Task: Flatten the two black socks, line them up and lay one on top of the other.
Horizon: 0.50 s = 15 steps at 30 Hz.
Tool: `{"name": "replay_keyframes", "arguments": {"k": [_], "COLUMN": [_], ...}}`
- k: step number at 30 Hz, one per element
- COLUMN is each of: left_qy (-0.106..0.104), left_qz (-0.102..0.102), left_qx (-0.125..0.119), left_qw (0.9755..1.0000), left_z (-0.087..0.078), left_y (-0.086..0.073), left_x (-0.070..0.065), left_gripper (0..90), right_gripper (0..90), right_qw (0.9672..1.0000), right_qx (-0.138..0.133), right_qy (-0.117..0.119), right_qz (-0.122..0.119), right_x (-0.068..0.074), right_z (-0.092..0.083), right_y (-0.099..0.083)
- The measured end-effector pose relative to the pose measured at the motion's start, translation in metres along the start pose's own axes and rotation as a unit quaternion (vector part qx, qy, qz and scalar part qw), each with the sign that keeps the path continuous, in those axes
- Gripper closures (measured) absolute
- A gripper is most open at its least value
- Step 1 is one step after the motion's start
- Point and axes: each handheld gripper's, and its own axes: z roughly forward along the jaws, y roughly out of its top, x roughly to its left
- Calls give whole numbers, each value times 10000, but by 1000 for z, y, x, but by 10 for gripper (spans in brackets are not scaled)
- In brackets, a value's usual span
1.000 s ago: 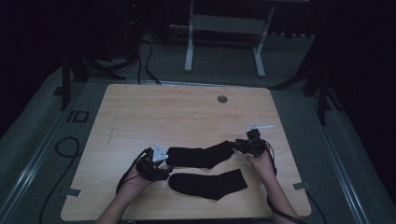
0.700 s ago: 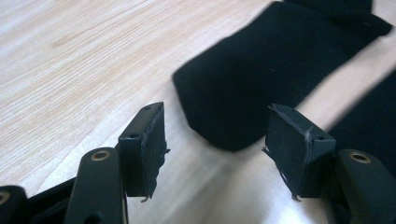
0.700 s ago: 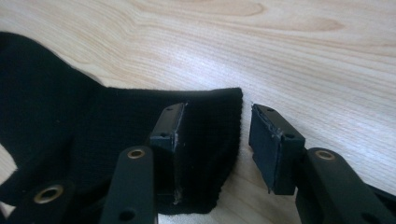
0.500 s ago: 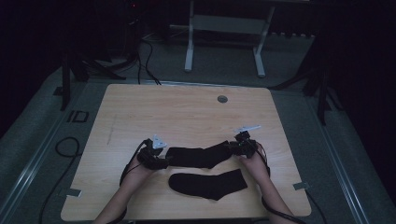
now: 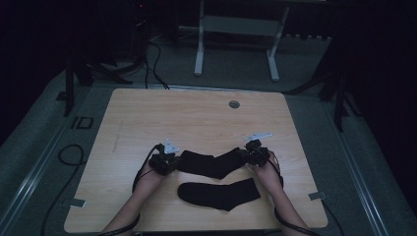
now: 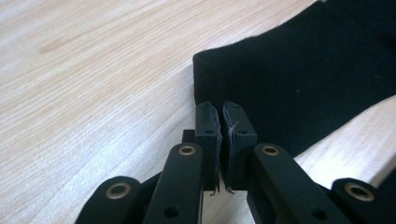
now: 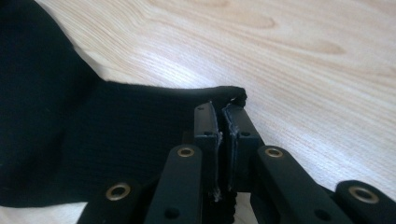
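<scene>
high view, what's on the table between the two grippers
In the high view, one black sock spans the gap, the left gripper shut on one end and the right gripper on the other. The second sock lies nearer the person.

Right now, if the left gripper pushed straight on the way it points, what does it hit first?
The left gripper is shut at the edge of the upper black sock; straight on lies more of that sock, probably bunching it toward the right gripper.

Second black sock on wooden table; white stand beyond.
</scene>
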Motion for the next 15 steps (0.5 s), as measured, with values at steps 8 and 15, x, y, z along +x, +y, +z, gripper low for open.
{"name": "replay_keyframes", "arguments": {"k": [8, 15], "left_qy": [-51, -101], "left_qz": [23, 113], "left_qx": [-243, -481], "left_qw": [9997, 9987], "left_z": [-19, -42], "left_y": [8, 16], "left_x": [-3, -12], "left_gripper": [871, 871], "right_gripper": [846, 845], "right_qw": [9987, 9965], "right_qx": [-414, -730], "right_qy": [229, 366], "right_qz": [203, 163], "right_x": [-1, 7], "right_z": [-30, -59], "right_y": [9, 14]}}
